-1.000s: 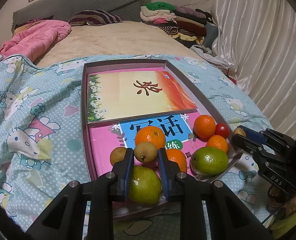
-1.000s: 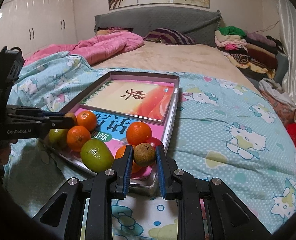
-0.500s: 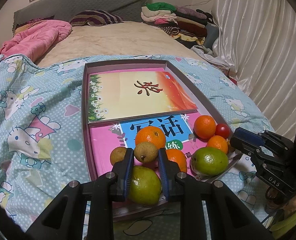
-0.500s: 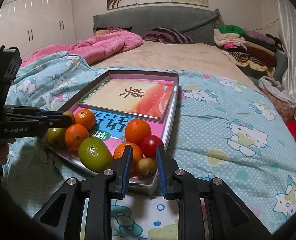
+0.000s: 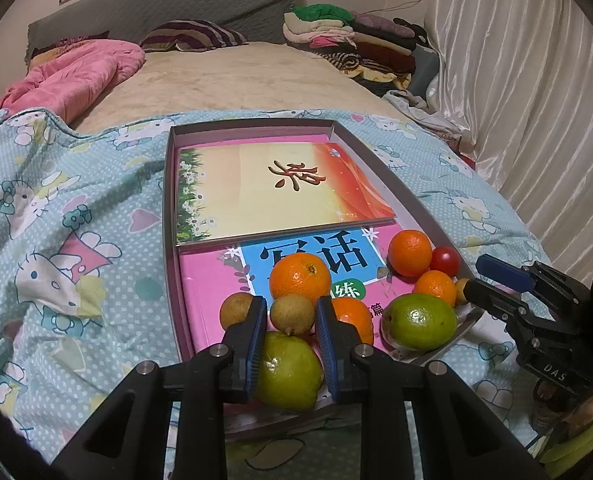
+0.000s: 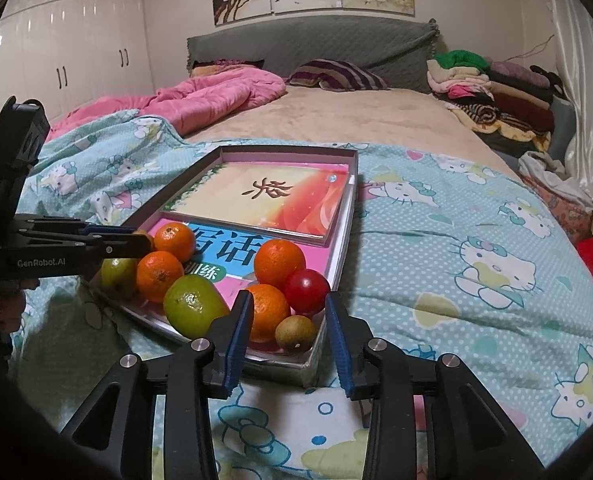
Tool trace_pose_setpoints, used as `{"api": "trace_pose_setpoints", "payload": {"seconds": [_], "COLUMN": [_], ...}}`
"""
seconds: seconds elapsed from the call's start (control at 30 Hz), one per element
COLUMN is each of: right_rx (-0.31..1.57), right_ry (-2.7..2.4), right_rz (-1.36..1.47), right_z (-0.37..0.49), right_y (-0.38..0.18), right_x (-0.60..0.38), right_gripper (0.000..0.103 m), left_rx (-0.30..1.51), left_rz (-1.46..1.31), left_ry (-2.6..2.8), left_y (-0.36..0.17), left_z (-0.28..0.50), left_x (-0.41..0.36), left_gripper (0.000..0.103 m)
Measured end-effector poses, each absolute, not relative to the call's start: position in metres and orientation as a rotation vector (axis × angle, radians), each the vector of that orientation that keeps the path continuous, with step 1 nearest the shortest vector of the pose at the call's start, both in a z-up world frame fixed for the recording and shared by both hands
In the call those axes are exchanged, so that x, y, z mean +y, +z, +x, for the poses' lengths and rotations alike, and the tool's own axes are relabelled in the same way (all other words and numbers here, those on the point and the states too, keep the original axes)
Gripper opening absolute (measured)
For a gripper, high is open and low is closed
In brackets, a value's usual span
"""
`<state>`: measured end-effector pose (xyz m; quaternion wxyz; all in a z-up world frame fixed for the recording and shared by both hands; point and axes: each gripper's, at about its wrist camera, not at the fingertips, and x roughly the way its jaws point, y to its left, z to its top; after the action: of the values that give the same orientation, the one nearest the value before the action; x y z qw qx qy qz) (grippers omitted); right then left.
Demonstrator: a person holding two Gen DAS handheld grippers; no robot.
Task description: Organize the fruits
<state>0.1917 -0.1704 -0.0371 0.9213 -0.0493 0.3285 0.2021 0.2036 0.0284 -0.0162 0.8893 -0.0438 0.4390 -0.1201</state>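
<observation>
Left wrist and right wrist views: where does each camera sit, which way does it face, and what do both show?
Left wrist: on the left gripper, at the tray's near left corner, facing the headboard; jaws around a small brown fruit; the right gripper enters at right.
Right wrist: on the right gripper, at the tray's near right corner, facing the headboard; jaws open; the left gripper enters at left.
Shared: tray, books, red fruit.

Orange tangerines (image 5: 300, 277), green pear (image 5: 419, 321), cat-patterned turquoise quilt (image 6: 456, 240).
</observation>
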Motion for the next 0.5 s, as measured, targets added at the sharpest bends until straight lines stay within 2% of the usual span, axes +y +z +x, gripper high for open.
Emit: {"api": "trace_pose_setpoints", "payload": {"seconds": [0.5], "right_rx": [0.665], "right_ry": [0.416], "right_rz": [-0.089], "right_z": [0.1881], "right_y": [-0.0359], "right_x": [-0.1714], "right_gripper": [0.051], "left_rx": [0.913], "left_rz": [-0.093], "left_ry": [-0.247], "left_y": [-0.015], "left_z": [0.2036], "left_x": [0.0295], "left_gripper": [0.032]}}
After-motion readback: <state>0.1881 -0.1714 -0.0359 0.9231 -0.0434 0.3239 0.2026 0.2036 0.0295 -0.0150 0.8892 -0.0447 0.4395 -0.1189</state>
